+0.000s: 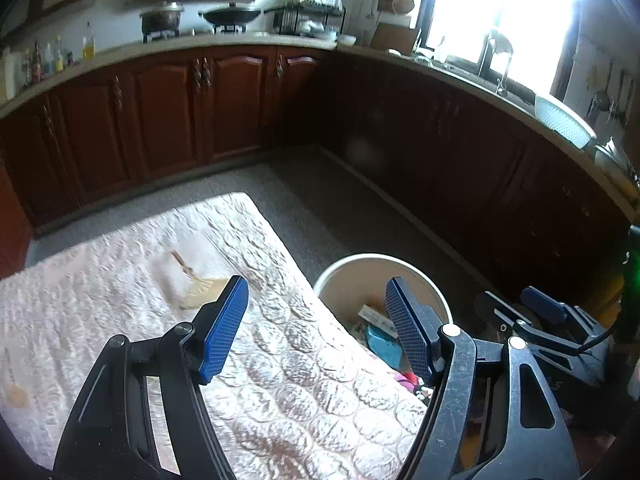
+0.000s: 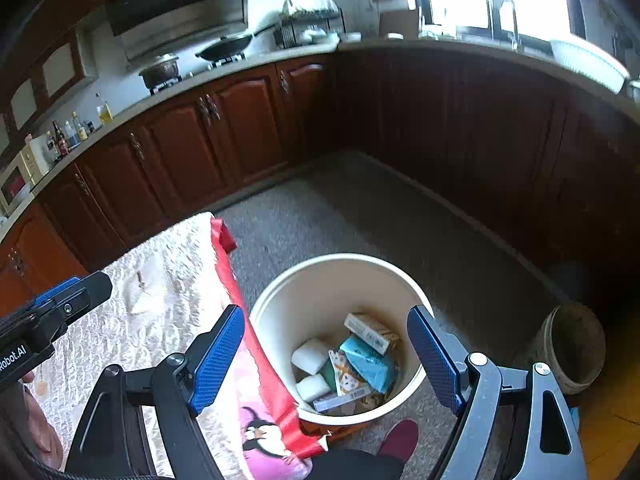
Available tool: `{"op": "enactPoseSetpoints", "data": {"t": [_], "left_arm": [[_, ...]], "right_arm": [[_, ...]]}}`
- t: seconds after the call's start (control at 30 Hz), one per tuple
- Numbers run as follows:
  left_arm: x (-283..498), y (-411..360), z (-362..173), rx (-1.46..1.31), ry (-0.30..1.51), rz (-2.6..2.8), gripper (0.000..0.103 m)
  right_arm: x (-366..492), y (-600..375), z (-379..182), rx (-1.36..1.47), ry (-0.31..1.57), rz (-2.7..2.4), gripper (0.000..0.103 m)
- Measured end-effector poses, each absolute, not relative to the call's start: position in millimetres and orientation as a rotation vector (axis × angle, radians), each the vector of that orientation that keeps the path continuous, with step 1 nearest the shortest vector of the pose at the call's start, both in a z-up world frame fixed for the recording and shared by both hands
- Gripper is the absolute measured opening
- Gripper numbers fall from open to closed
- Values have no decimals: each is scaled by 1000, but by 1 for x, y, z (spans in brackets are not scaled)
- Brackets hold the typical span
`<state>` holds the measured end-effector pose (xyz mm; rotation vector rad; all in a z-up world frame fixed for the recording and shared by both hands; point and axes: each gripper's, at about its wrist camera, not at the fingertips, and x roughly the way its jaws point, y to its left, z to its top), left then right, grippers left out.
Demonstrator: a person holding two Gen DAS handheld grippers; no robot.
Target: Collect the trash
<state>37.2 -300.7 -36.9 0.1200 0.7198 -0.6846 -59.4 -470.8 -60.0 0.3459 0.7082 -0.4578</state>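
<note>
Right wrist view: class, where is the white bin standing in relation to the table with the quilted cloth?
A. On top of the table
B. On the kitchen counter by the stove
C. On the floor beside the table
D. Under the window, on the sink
C: the white bin stands on the grey floor, right next to the edge of the table, with boxes and packets lying inside it.

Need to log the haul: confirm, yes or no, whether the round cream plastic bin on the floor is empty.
No. The right wrist view shows the round cream plastic bin holding a teal packet, white blocks and small boxes.
</note>
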Motion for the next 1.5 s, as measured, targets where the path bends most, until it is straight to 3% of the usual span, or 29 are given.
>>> {"op": "enactPoseSetpoints", "data": {"t": [0.6,1.5], "left_arm": [[3,-252,11,74,543,-627,71],[-7,-245,14,80,501,-593,71]], "right_arm": [[-93,-415,15,217,514,-476,90],[-101,-407,25,176,459,-468,93]]}}
